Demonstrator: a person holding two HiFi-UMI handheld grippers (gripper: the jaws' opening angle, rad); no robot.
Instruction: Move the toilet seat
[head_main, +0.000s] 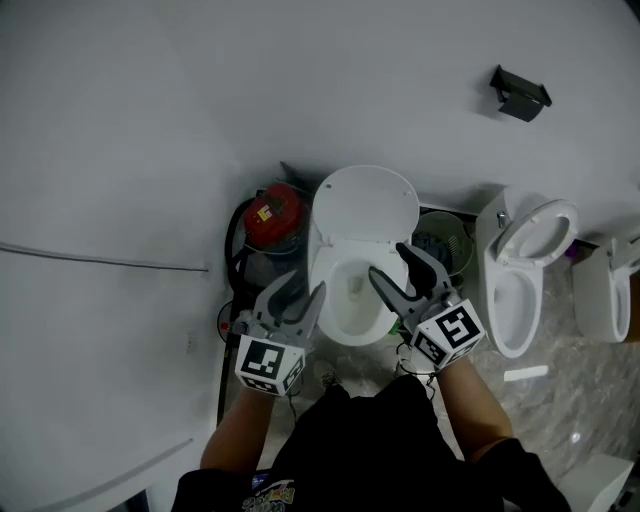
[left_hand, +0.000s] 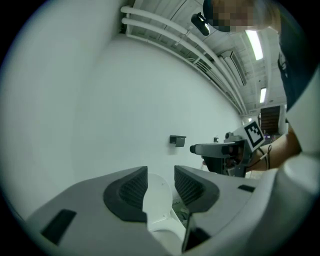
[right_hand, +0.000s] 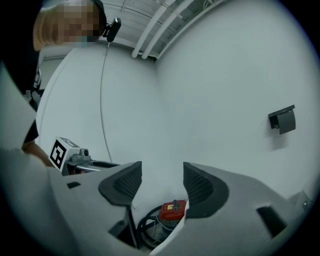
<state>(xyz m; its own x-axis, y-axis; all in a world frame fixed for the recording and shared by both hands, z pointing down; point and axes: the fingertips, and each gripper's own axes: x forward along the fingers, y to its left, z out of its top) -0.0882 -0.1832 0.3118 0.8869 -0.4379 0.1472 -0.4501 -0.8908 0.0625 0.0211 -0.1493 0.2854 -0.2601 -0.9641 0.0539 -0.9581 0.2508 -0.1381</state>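
No word or number can be read anywhere. The white marker cube (head_main: 268, 365) on the left gripper (head_main: 300, 292) and the second marker cube (head_main: 452, 332) on the right gripper (head_main: 388, 262) carry only black-and-white square patterns, not letters. The round red canister (head_main: 273, 215) bears a small yellow label (head_main: 265, 212), too small to read. The yellow print (head_main: 268, 492) on the person's black shirt (head_main: 370, 450) is perhaps lettering, but it is illegible.
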